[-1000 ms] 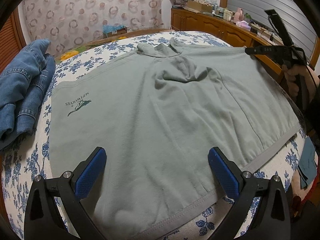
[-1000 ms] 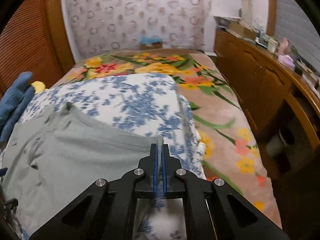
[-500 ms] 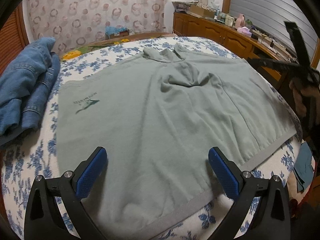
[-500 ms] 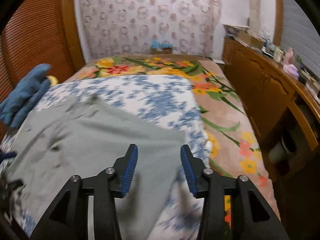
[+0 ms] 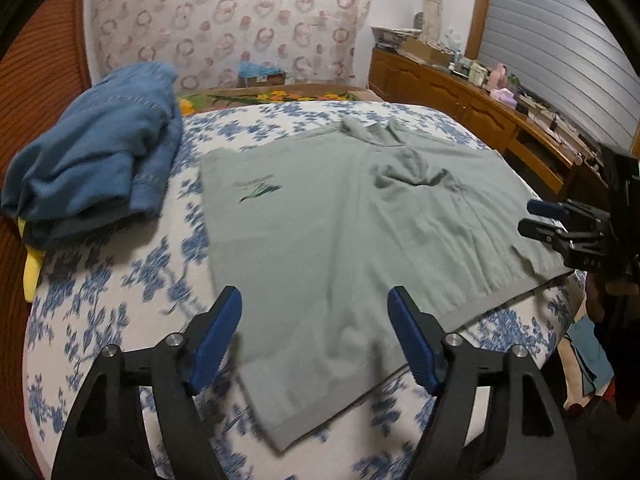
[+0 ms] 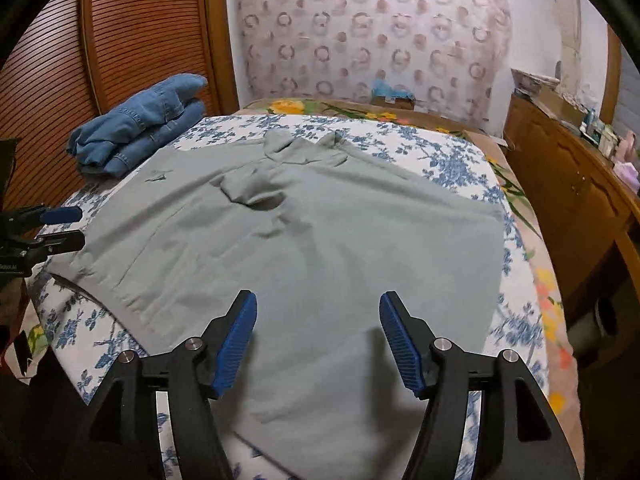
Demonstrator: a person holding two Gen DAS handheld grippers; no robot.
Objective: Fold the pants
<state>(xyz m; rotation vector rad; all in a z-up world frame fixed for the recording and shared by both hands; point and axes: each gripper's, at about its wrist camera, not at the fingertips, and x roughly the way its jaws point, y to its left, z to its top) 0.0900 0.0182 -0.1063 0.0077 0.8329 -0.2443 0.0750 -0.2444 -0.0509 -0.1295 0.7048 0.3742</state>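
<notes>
- The left gripper [image 5: 314, 340] hangs above the near hem of the pants [image 5: 360, 240], its blue pads spread wide with nothing between them.
- The right gripper [image 6: 318, 340] hangs over the opposite side of the same garment, its pads likewise wide apart and empty.
- The grey-green pants lie spread flat on the bed [image 5: 100, 300], which has a blue-flowered cover, with a small dark logo [image 5: 258, 192] near one edge and a rumpled patch [image 6: 252, 196] towards the far end.
- Beyond them, a pile of blue denim [image 5: 96, 156] sits on the bed's far corner beside the slatted wooden door [image 6: 120, 40].
- A wooden cabinet [image 6: 568, 184] with clutter on top runs along the side wall.
- At the back stands a wall with ring-patterned paper [image 6: 360, 28].
</notes>
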